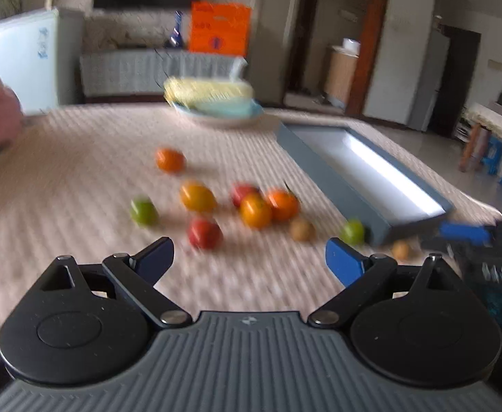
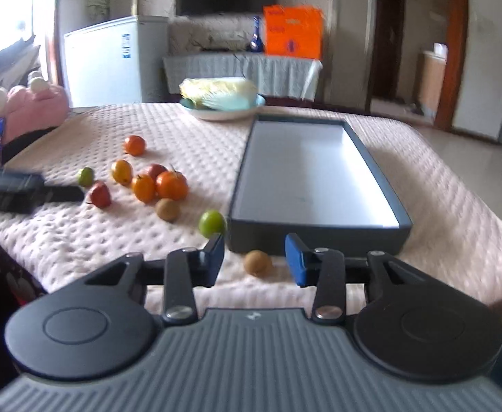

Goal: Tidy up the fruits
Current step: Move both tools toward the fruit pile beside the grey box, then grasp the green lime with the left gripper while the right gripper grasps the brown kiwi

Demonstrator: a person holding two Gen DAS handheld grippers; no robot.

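Note:
Several small fruits lie loose on the pink quilted tablecloth (image 2: 79, 240): oranges (image 2: 171, 185), red ones (image 2: 100, 195), green limes (image 2: 212, 223) and brown ones (image 2: 258, 263). A grey box (image 2: 319, 237) with a white, empty inside stands to their right; it also shows in the left wrist view (image 1: 323, 168). My left gripper (image 1: 249, 257) is open, above the cloth, just short of a red fruit (image 1: 204, 233). My right gripper (image 2: 254, 257) is open, with a brown fruit between its fingers, in front of the box's near wall.
A bowl (image 2: 221, 111) holding pale cabbage sits at the table's far side. Pink plush toys (image 2: 34, 106) lie at the left edge. A white fridge (image 2: 113, 61) and an orange bag (image 2: 292, 31) stand behind. The table's edge drops off to the right.

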